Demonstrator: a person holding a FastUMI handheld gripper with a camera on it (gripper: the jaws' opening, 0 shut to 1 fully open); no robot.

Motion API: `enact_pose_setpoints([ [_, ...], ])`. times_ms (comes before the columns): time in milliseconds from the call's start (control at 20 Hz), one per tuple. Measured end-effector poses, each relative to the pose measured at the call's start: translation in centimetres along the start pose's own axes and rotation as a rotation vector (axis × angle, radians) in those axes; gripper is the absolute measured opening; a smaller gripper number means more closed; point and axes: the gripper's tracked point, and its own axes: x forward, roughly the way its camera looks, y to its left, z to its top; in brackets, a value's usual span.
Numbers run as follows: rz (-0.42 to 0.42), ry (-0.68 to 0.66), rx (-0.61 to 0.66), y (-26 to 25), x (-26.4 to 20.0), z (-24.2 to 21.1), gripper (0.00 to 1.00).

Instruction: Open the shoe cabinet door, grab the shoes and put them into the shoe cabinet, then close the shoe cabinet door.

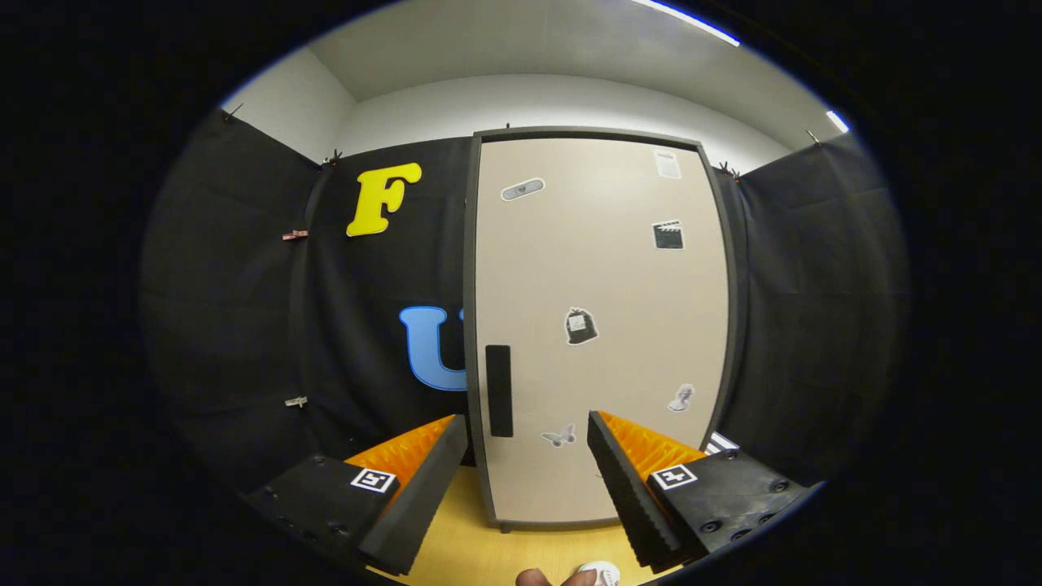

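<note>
Fingers (pixel 527 456) spread apart, empty, level, aimed at closed shoe cabinet door (pixel 602 325), black handle (pixel 498 391) just beyond

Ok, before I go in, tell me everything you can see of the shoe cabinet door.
The shoe cabinet door is a tall, smooth beige panel in a dark grey frame, shut and upright, standing on the yellow floor against the black cloth. A black vertical handle sits low by its left edge. Small stickers dot it, among them a butterfly and a clapperboard. The gripper is open, fingers apart just short of the door; nothing touches it.
</note>
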Motion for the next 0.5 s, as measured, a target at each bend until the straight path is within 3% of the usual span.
enact_pose_setpoints([
  [500, -0.046, 0.019, -0.025, 1.8, 12.2, -3.4, 0.97],
])
